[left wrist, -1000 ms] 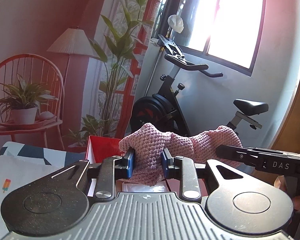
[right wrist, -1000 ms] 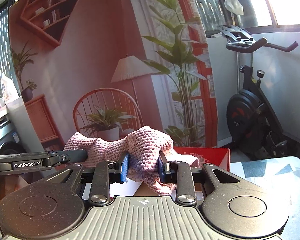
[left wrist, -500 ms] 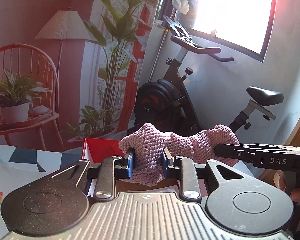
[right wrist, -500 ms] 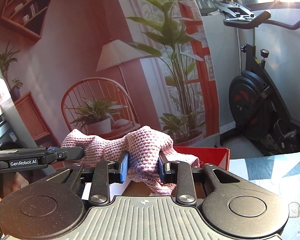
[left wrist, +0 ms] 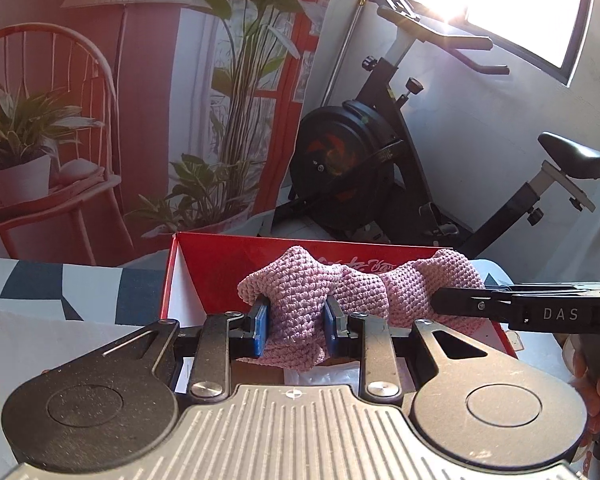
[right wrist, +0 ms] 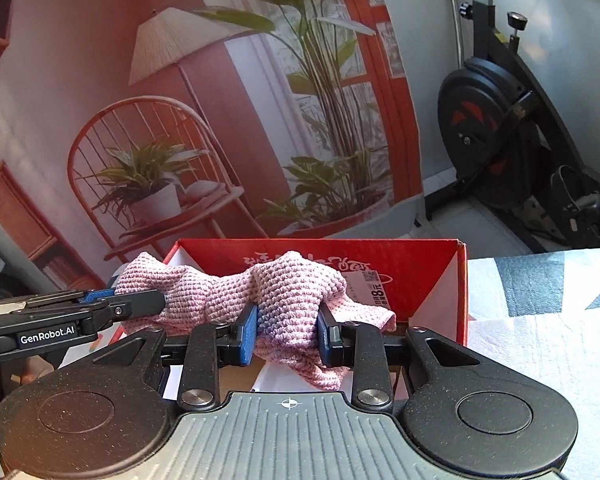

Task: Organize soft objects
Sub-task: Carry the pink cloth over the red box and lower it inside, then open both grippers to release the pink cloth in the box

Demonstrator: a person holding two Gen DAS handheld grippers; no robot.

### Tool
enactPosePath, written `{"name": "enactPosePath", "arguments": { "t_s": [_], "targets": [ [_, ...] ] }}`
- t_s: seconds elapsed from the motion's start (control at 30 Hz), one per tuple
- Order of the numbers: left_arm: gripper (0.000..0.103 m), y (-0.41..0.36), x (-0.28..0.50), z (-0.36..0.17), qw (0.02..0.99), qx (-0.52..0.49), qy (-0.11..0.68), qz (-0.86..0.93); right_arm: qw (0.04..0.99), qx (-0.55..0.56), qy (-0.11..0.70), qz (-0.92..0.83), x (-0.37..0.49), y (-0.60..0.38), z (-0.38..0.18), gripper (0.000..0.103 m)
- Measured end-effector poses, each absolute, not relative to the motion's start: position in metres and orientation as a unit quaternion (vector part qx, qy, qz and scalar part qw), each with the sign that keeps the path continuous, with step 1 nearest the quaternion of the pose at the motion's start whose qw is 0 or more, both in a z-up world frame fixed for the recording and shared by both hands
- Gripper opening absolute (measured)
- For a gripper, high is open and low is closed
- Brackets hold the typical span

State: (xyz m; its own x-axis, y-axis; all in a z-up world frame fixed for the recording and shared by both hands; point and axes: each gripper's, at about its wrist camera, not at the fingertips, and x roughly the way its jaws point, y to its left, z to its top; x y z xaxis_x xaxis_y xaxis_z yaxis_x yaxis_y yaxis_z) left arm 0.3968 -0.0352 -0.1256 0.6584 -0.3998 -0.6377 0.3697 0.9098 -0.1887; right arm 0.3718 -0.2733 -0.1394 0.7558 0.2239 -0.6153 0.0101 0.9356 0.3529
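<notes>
Now that we've dipped toward the red box (left wrist: pixel 228 264), both grippers (left wrist: pixel 294 330) (right wrist: pixel 287 334) stay clamped on the pink knit (left wrist: pixel 300 292), box just past our fingers — nearly stowed.

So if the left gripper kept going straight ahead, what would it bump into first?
Probably the red cardboard box: the left gripper, shut on the pink knitted cloth, points down into its open top. Depth is unclear.

Black hand-held gripper (left wrist: pixel 294 330), blue pads (left wrist: pixel 260 330), silver screws, ribbed grey housing
</notes>
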Motion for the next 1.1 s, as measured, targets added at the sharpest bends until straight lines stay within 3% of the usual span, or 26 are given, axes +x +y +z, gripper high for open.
{"name": "enactPosePath", "arguments": {
  "t_s": [0.33,0.6,0.67,1.1],
  "targets": [
    [0.03,-0.041,0.418,-0.132,0.907,-0.013,0.368,-0.206,0.909,0.167,0.38,0.039,0.396,-0.276,-0.155,0.031],
    [0.053,-0.047,0.421,-0.131,0.912,0.02,0.363,-0.192,0.907,0.161,0.39,0.013,0.401,-0.278,-0.161,0.045],
    [0.054,-0.045,0.42,-0.126,0.911,0.012,0.361,-0.198,0.907,0.163,0.389,0.012,0.397,-0.28,-0.16,0.053],
    [0.054,-0.038,0.348,-0.086,0.92,0.025,0.329,-0.212,0.922,0.134,0.362,0.014,0.326,-0.261,-0.119,0.055]
  ]
}}
